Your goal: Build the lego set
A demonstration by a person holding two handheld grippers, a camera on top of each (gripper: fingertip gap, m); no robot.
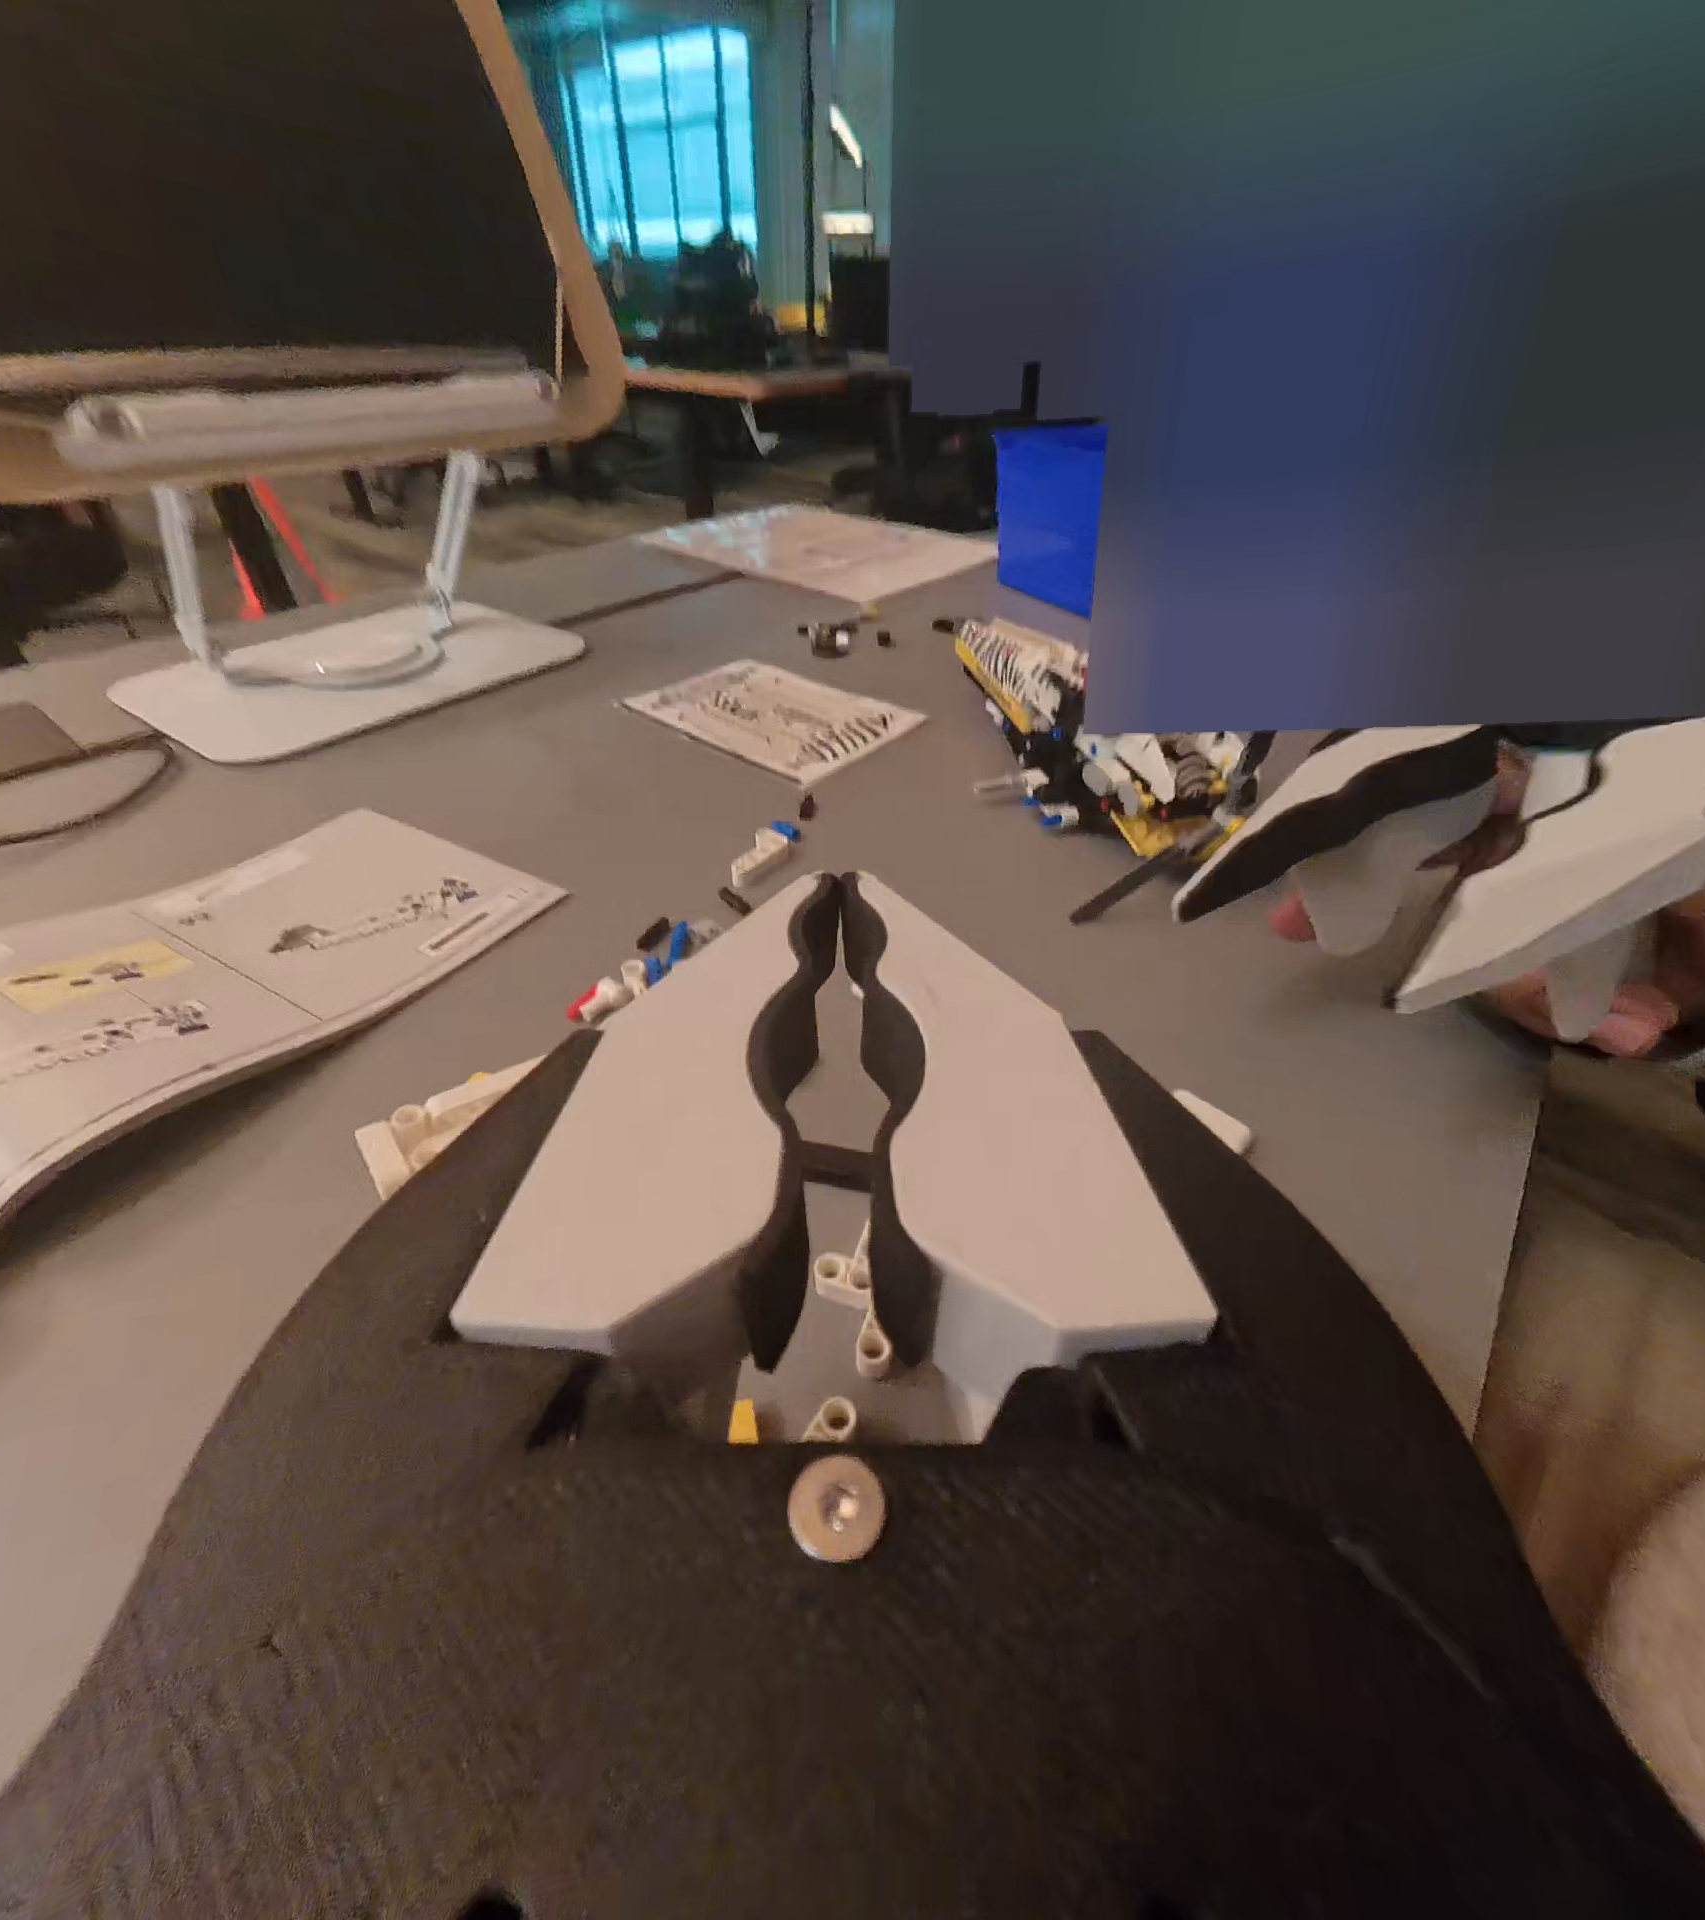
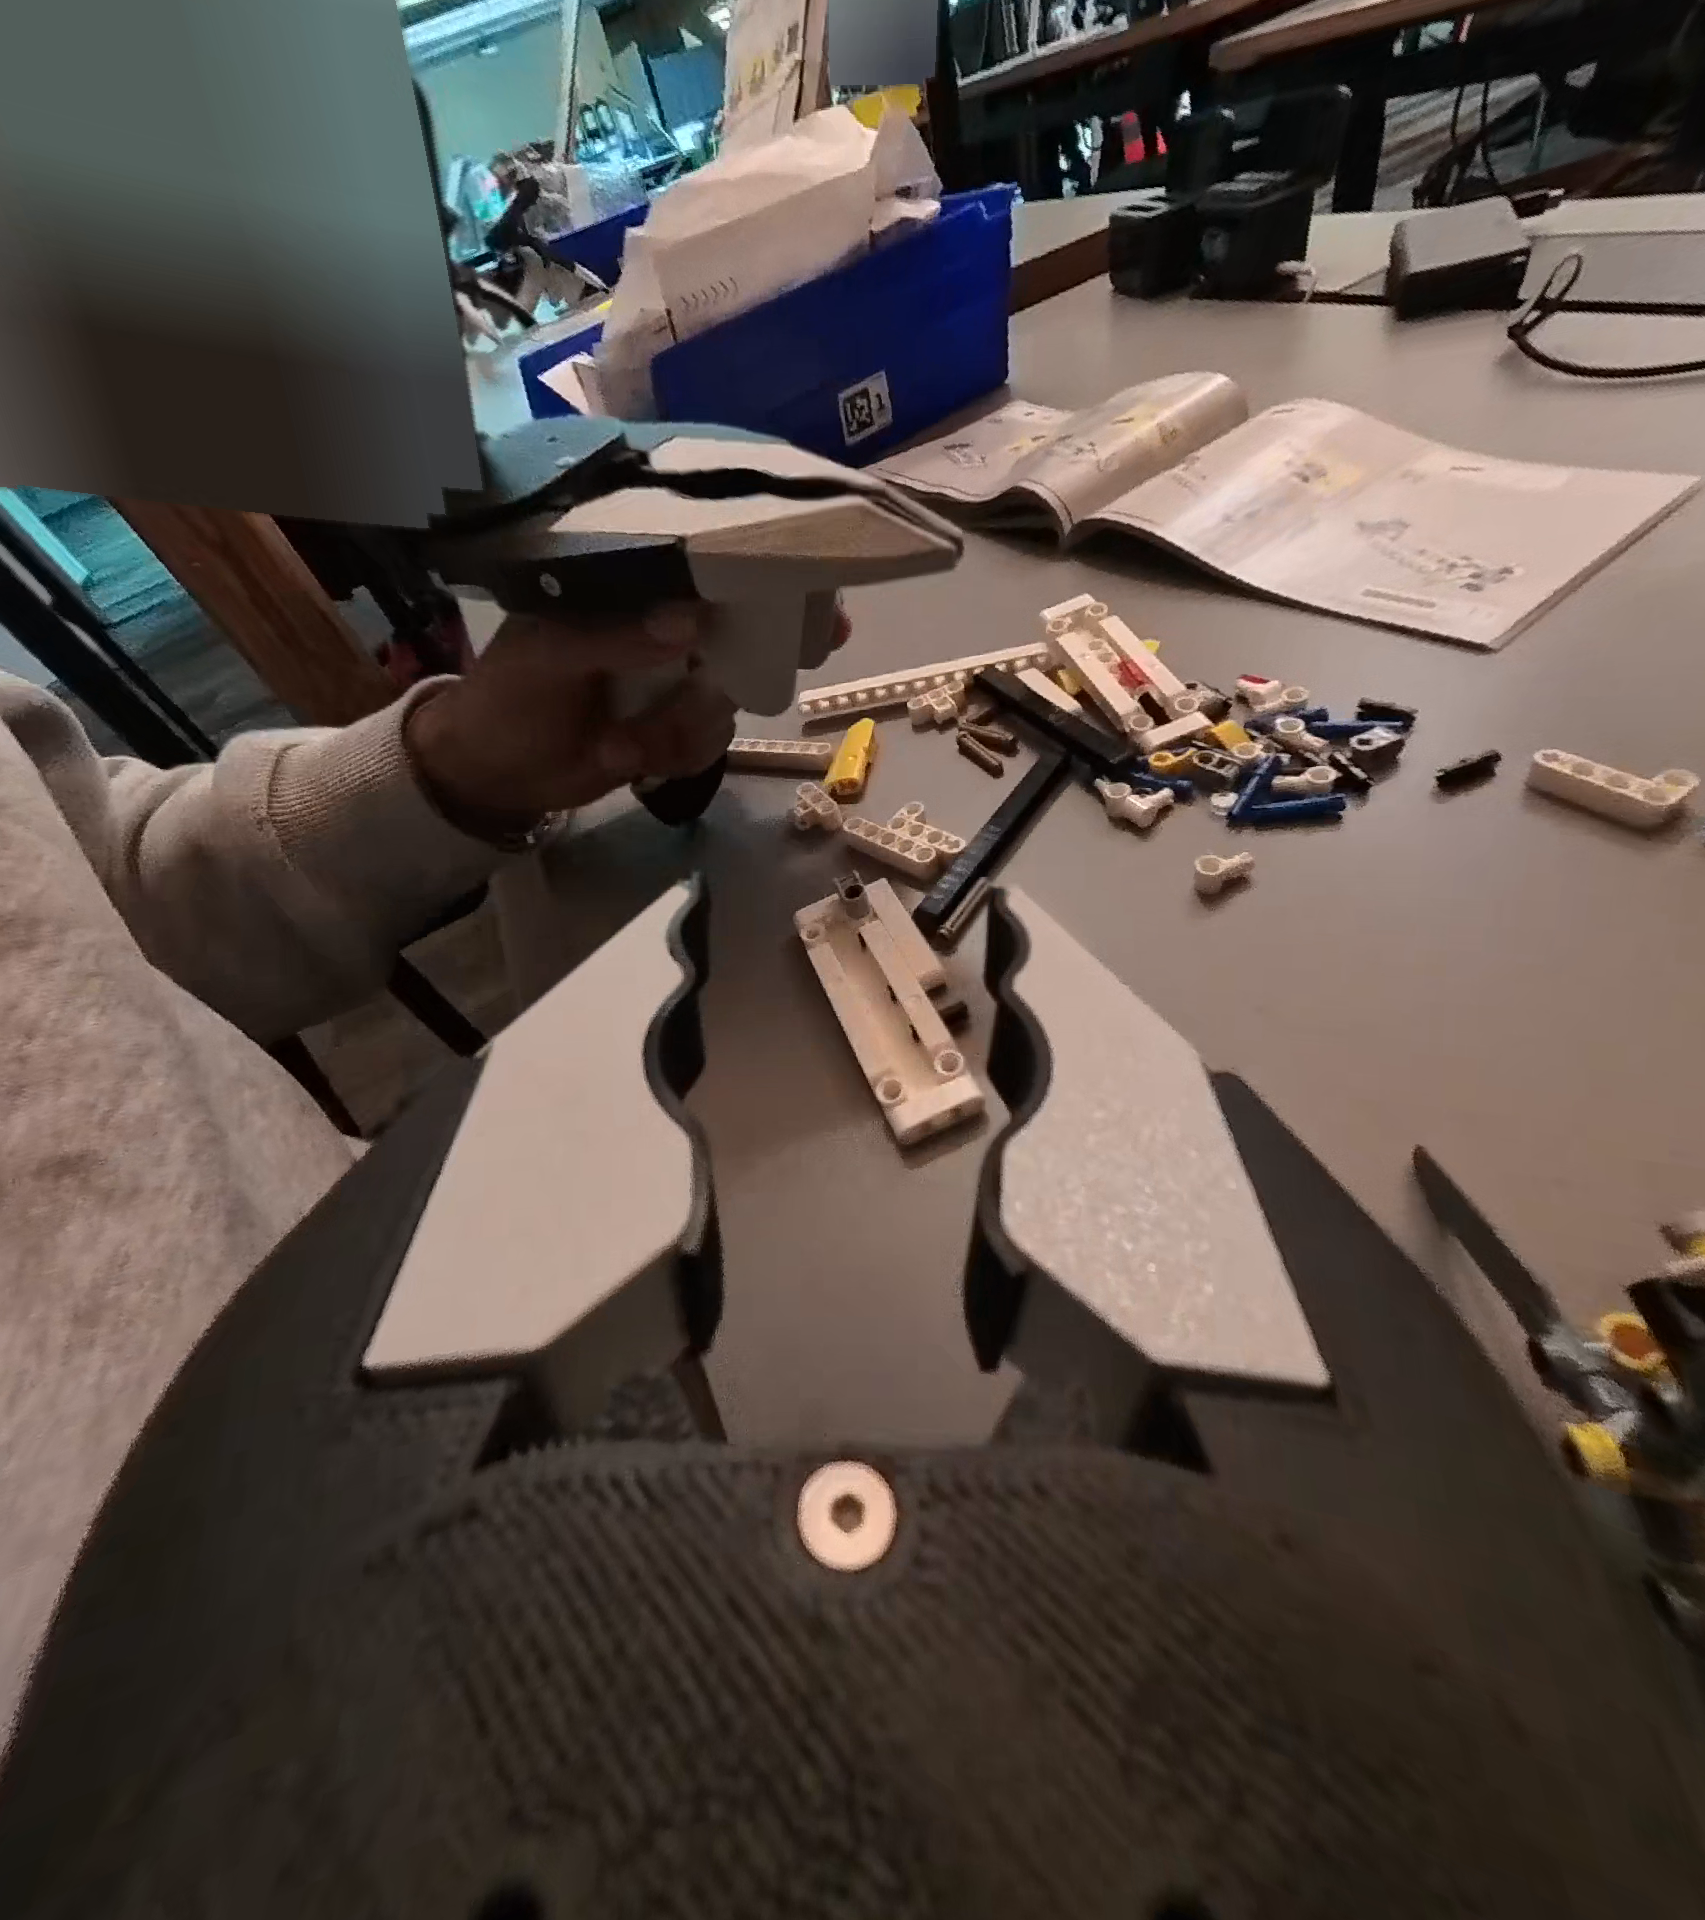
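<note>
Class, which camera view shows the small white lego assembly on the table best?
The right wrist view: the white lego assembly lies whole and sharp between the open right gripper fingers. In the left wrist view, the shut left gripper body covers it; only white edges show.

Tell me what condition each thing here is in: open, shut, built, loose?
Left gripper: shut, fingertips touching, nothing visibly held.
Right gripper: open, empty, above the table.
White beam assembly: partly built, lying flat between the right gripper's fingers.
Loose Lego pieces: unassembled, scattered on the table.
Instruction booklet: open, lying flat.
Blue bin: uncovered, stuffed with white bags.
</note>
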